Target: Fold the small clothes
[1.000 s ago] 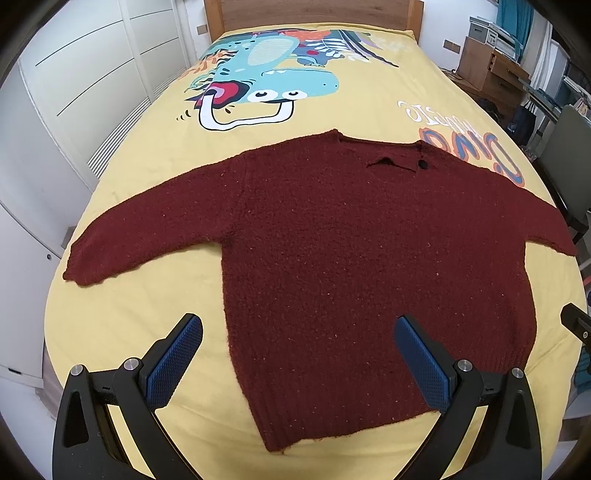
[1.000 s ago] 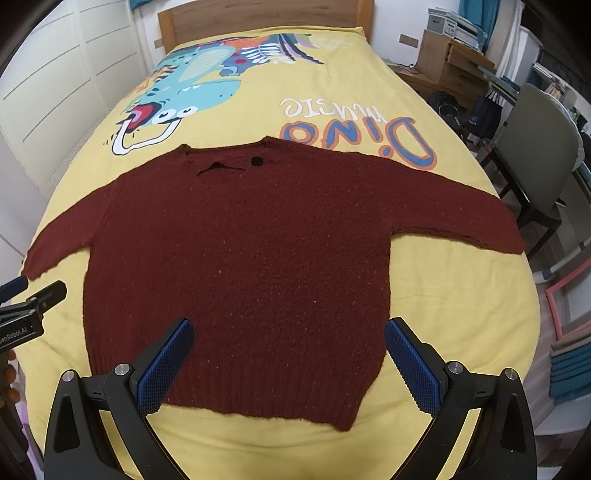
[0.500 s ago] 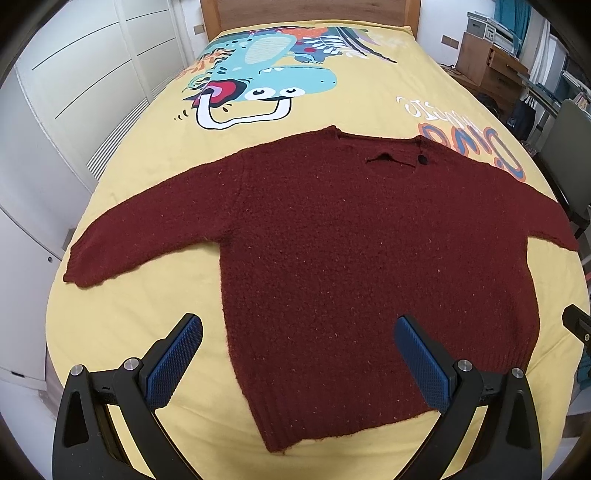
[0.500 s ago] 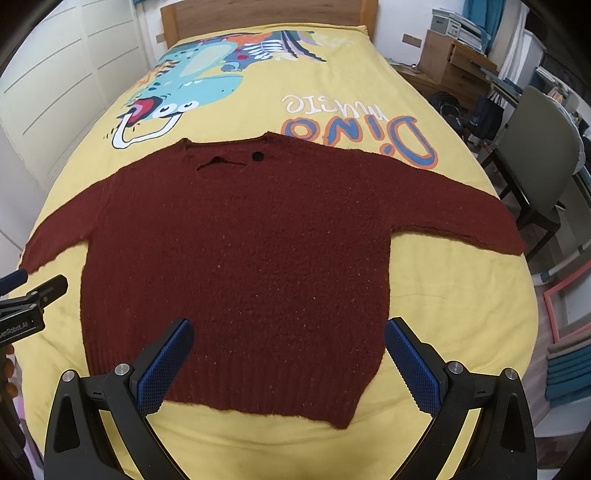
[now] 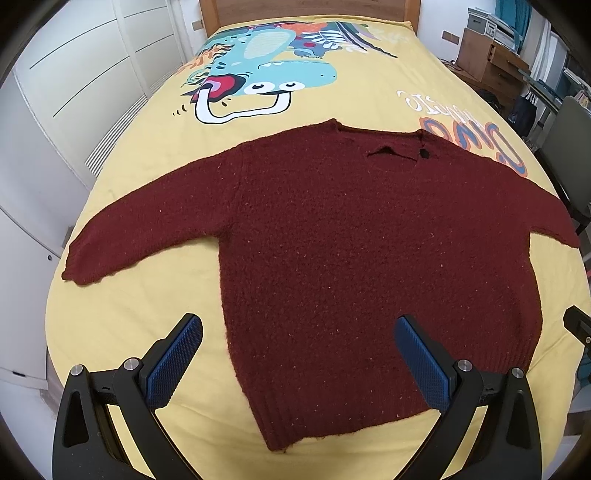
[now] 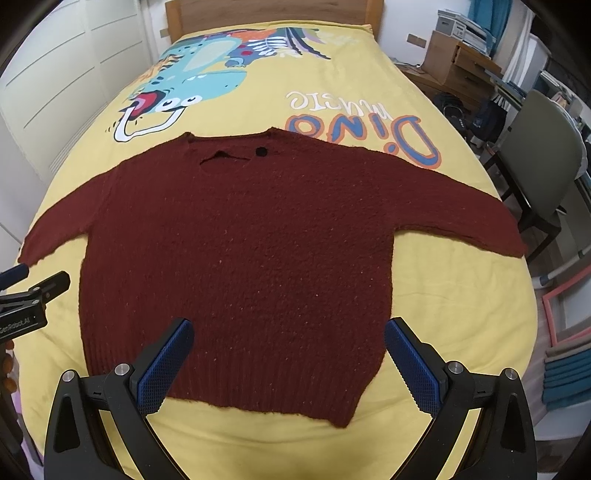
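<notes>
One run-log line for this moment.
sweater: flat on bed, sleeves spread | left gripper: open, over hem | right gripper: open, over hem | fold: not begun

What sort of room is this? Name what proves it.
Most likely a child's bedroom: a bed with a wooden headboard and a yellow dinosaur-print bedspread, white wardrobe doors beside it, and a maroon sweater spread flat for folding.

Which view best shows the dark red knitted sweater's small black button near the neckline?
The right wrist view. There the small black button sits as a clear round dot on the dark red knitted sweater, well inside the frame. The left wrist view also shows the button, but smaller, skewed and partly tucked against the neckline slit.
</notes>
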`<state>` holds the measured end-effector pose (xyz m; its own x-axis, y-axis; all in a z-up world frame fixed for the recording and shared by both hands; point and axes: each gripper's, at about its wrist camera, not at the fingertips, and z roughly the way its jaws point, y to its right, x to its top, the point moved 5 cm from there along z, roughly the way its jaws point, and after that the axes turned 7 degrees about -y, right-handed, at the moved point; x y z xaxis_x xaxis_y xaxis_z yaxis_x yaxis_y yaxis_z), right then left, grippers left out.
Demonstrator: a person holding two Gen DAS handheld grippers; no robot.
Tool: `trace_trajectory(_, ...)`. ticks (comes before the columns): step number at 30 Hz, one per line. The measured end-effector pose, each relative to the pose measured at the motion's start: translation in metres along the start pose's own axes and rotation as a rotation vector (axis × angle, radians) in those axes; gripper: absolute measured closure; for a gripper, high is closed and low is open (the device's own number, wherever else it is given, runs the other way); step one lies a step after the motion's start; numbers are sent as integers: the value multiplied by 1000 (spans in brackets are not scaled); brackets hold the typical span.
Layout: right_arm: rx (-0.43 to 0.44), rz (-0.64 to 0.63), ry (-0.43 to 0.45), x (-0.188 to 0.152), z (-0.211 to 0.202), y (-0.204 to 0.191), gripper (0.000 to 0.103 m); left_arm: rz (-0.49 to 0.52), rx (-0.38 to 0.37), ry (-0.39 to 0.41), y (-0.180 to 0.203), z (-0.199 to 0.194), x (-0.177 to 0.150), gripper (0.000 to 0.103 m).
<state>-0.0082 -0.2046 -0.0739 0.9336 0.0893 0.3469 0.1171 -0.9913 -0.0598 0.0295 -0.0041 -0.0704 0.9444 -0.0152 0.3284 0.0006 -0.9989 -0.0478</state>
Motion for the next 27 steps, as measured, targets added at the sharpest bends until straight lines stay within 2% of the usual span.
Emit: trace_trajectory(27, -18, -17, -6, 0, 1, -2, 0, 2, 2, -4, 2, 3, -1, 1)
